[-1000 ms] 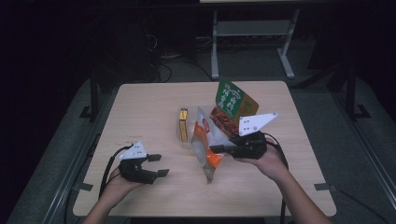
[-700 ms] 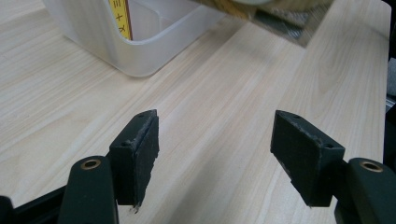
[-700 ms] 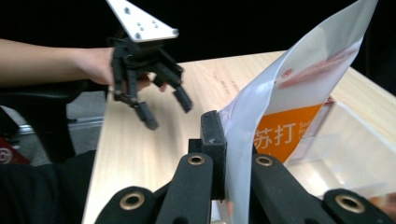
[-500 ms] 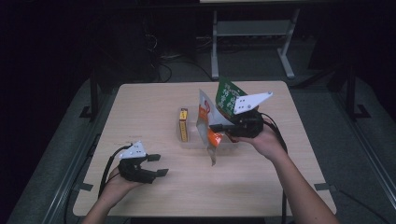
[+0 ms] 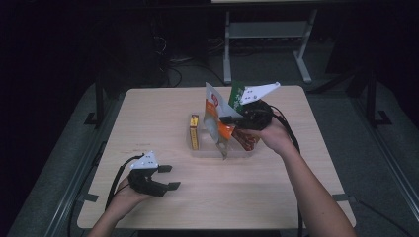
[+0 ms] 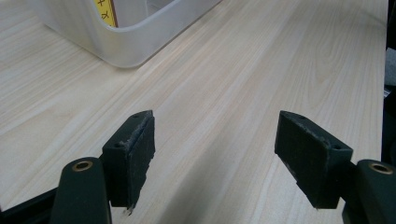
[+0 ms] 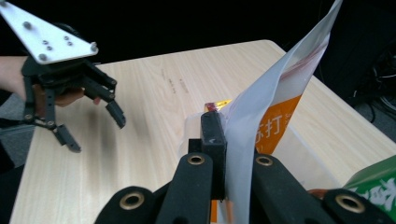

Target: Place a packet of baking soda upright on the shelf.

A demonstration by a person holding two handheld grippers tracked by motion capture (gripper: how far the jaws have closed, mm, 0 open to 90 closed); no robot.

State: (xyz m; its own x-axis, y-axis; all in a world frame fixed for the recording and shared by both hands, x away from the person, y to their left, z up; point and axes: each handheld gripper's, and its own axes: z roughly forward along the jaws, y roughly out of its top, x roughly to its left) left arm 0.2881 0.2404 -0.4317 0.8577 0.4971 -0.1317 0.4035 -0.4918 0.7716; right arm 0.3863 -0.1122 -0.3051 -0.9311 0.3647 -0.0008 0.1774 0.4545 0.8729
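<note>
You work at a light wooden table point(image 5: 148, 118) under even light; the room behind is dark. A grey metal stand point(image 5: 267, 34) sits beyond it on grey floor point(image 5: 375, 148).

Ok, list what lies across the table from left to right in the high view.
Left claw → yellow box standing in the clear bin → white-and-orange pouch pinched in the right claw → green packet behind that claw's grey plate.
</note>
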